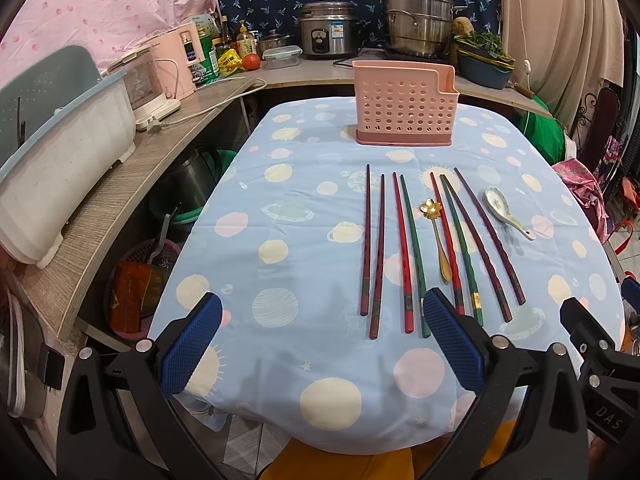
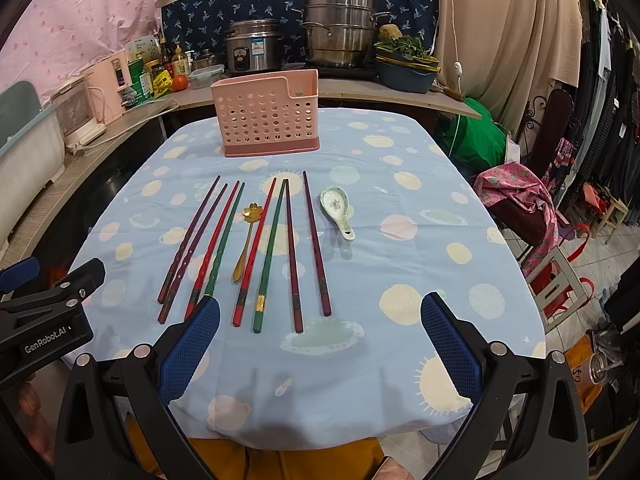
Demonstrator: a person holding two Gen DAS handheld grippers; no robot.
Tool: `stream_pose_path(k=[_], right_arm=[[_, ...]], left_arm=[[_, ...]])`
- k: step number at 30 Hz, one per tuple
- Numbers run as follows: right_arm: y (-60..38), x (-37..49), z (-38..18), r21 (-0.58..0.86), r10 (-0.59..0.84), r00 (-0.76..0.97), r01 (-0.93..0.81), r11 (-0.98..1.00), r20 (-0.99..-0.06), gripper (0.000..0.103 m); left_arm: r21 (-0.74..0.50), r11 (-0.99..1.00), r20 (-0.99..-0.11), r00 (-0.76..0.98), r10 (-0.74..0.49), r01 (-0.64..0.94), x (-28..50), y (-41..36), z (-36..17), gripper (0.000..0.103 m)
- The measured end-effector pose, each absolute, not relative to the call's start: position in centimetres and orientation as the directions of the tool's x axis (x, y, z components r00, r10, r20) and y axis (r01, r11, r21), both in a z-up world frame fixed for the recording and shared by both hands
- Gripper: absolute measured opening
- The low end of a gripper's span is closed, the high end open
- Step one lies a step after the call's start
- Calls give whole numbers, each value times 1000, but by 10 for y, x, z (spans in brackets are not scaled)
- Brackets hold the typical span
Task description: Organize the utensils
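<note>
Here both tongs gape empty: the left gripper, marked "GenRobot.AI", and the right gripper, marked "DAS", near the chopsticks.

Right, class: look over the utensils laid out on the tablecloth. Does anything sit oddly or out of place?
Only one thing: the gold spoon lies in the middle of the chopsticks row, splitting it, while the ceramic spoon sits apart at the right end. Nothing is spilled or broken; the pink holder stands upright.

Left hand-held gripper hangs wide open over the blue-clothed counter; eight lacquered chopsticks lie before the pink perforated plastic holder.
</note>
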State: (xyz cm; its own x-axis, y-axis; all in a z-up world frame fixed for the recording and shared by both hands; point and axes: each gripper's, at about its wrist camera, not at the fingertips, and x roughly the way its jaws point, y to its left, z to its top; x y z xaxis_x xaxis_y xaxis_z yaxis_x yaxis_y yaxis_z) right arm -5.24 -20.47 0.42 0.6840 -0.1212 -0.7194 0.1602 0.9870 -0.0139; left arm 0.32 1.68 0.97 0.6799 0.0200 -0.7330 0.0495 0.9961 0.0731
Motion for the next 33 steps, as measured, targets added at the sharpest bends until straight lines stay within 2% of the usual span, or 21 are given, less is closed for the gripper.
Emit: stream_pose_path(k=[33], right_arm=[[-204,-52,4,-12,-117,684,156,988,-720,96]], left_arm=[[69,996,-735,678,11,58,2,4,7,95]])
